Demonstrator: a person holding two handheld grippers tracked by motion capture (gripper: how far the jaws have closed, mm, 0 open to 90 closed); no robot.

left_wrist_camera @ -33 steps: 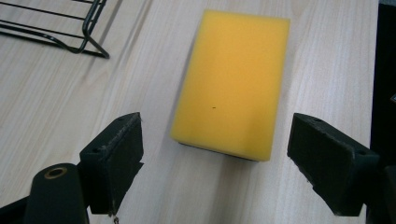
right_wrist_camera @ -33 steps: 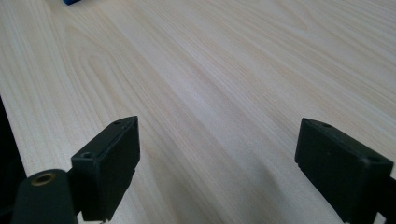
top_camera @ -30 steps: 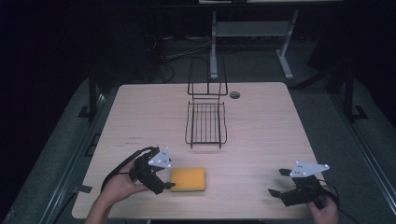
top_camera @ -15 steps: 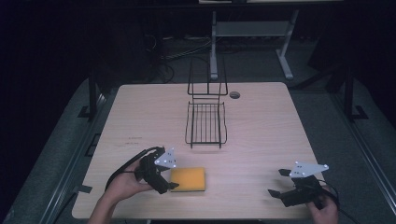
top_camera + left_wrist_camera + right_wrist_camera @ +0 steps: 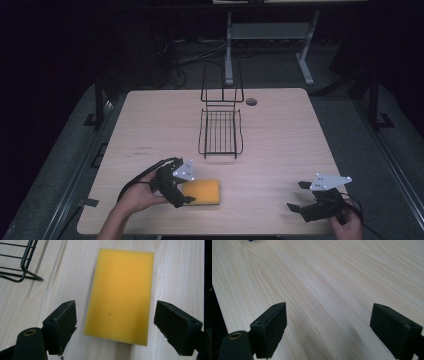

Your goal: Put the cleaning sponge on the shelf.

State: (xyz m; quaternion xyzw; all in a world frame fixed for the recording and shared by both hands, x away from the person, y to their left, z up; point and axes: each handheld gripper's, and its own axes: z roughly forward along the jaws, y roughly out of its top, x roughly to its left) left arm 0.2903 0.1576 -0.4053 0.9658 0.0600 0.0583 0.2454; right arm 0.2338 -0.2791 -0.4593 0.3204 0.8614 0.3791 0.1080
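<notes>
A yellow rectangular sponge (image 5: 204, 192) lies flat on the wooden table (image 5: 290, 135) near the front edge, left of centre. My left gripper (image 5: 186, 192) is at the sponge's left end, open. In the left gripper view the sponge (image 5: 122, 295) lies lengthwise ahead, and the left gripper (image 5: 116, 308) has one jaw on each side of its near end, neither touching it. My right gripper (image 5: 296, 196) rests open near the front right corner. In the right gripper view the right gripper (image 5: 329, 310) has only bare table between its jaws.
A black wire rack (image 5: 220, 131) with an upright back stands at the table's middle, beyond the sponge; its corner (image 5: 18, 267) shows at the upper left of the left gripper view. A round cable hole (image 5: 251, 101) sits near the far edge.
My left gripper has moved right, up to the sponge, so its jaws now straddle the sponge's near end. The right gripper has stayed put.
</notes>
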